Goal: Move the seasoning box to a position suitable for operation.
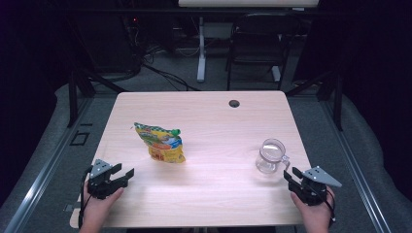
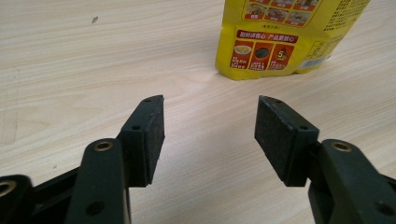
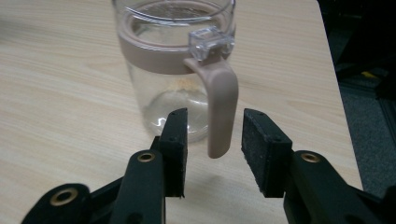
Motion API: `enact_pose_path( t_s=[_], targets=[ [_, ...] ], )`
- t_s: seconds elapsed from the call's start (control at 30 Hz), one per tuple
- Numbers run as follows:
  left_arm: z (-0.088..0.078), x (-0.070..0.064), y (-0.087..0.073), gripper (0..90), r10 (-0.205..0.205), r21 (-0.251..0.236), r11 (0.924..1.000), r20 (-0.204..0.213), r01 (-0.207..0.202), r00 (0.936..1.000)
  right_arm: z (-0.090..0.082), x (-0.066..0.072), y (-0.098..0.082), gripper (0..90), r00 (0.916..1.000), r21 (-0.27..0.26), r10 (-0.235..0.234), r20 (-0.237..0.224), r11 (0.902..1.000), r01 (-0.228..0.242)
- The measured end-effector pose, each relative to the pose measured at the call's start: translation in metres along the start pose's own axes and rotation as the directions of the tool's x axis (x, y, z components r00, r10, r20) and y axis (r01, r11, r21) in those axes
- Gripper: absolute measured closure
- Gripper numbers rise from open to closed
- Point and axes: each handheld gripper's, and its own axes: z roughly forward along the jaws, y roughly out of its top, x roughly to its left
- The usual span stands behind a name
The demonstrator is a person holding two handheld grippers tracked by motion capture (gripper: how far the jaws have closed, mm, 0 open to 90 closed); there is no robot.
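- Early days, by the look of it. Nothing is picked up: the snack bag (image 1: pixel 161 142) lies flat on the bench (image 1: pixel 204 194) and the glass jug (image 1: pixel 270 156) stands upright on its own.
- Left tongs (image 1: pixel 125 175) sit at the near left corner, spread wide with nothing between the pads. In the left gripper view the left tongs (image 2: pixel 210 135) point at the yellow bottom edge of the bag (image 2: pixel 280 42), which is just ahead and a bit off to the right, not touching.
- Right tongs (image 1: pixel 290 175) are at the near right edge, just beside the jug. In the right gripper view the right tongs (image 3: pixel 212 144) are released too, but the jug's beige handle (image 3: pixel 220 107) hangs right in line with the gap, its lower tip about level with the pad tips. The pads aren't pressing on it, there's daylight on both sides.
- The jug (image 3: pixel 173 70) looks empty, clear glass with a beige band round the top.
- My guess: the right side is closest to a grab. Push in a touch, clamp the handle, and that's step one. The left one needs to close the distance to the bag first.
- Bag and jug are well apart, bag mid-left, jug on the right.
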Motion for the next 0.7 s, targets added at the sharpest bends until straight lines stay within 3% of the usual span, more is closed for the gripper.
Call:
enact_pose_path(
  t_s=[0.27,0.43,0.7],
  targets=[
    [0.0,0.001,-0.002,46.6,-0.024,0.015,0.9996,0.004,0.024,0.9997,0.019,-0.003,0.003,59.5,0.9998,0.038,-0.016,-0.008,0.9991,0.016],
    [-0.005,-0.005,-0.004,47.8,0.01,0.009,0.9999,0.007,-0.01,0.9999,0.023,-0.005,0.003,59.8,0.9999,0.039,-0.009,0.003,0.9992,0.009],
    [-0.01,-0.009,-0.006,50.3,0.027,-0.002,0.9996,0.026,-0.027,0.9993,0.03,-0.006,0.008,65.5,0.9998,0.045,-0.003,0.02,0.999,0.002]
  ],
)
